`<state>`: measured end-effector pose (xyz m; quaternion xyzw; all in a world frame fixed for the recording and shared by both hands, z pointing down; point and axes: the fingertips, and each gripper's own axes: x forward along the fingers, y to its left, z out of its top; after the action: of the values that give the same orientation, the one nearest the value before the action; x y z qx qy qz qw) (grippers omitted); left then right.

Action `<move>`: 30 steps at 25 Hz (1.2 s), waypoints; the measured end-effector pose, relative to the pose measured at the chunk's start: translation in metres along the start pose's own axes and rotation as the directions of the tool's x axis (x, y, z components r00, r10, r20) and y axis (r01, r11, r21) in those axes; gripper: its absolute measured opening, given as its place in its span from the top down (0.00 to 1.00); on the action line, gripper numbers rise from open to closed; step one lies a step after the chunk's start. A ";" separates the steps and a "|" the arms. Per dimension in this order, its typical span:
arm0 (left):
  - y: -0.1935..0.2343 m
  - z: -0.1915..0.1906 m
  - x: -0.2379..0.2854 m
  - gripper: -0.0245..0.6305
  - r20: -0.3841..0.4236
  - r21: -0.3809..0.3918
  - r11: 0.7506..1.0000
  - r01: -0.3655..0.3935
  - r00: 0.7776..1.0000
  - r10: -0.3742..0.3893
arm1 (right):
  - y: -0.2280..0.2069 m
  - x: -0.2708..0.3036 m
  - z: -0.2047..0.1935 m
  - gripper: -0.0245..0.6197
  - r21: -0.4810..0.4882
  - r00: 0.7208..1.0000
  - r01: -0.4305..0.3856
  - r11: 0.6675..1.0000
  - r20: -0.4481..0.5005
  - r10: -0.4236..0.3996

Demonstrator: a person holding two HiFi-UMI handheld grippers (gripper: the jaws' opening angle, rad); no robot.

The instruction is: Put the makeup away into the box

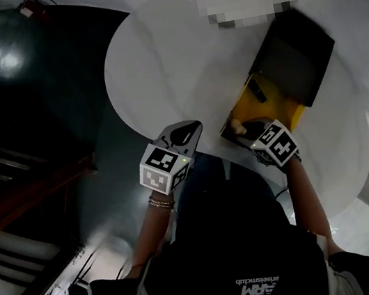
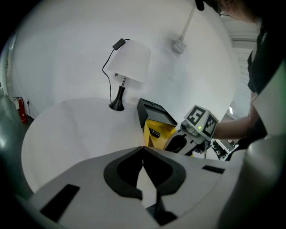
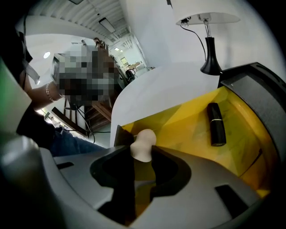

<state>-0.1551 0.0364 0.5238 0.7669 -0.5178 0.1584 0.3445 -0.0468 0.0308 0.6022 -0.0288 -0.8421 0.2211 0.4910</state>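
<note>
Table (image 1: 154,57): round, white.
Lamp (image 2: 130,62): white shade, black base, at the table's far edge.
Wall (image 2: 67,44): plain white.
Floor (image 1: 39,84): dark, glossy.

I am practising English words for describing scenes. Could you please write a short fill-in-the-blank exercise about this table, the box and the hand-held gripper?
1. The open box is ____ inside.
2. The right hand-held gripper holds a beige makeup ____ between its jaws.
3. Behind the box stands a ____ with a white shade.
Missing words: yellow; sponge; lamp.
</note>
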 end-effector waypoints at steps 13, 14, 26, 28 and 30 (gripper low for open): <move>0.004 0.009 -0.003 0.93 0.050 -0.042 0.999 0.017 0.999 -0.015 | -0.001 0.000 0.001 0.69 0.039 1.000 0.009 0.999 0.014 -0.009; 0.004 0.010 -0.004 0.93 0.052 -0.042 0.999 0.018 0.999 -0.016 | -0.002 -0.001 0.002 0.69 0.039 1.000 0.013 0.999 0.016 -0.013; 0.015 0.009 -0.007 0.93 0.043 -0.018 0.999 0.035 0.998 -0.034 | -0.002 -0.007 0.005 0.67 0.045 0.997 0.079 0.996 0.017 -0.080; 0.016 0.013 -0.009 0.93 0.051 -0.006 0.999 0.036 0.998 -0.036 | -0.001 -0.008 0.006 0.66 0.050 0.996 0.089 0.995 0.020 -0.090; 0.018 0.019 -0.010 0.93 0.062 0.004 0.999 0.041 0.997 -0.041 | -0.001 -0.011 0.008 0.65 0.057 0.994 0.104 0.993 0.025 -0.106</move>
<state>-0.1773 0.0259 0.5112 0.7823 -0.5123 0.1284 0.3303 -0.0476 0.0240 0.5902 0.0322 -0.8429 0.2187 0.4905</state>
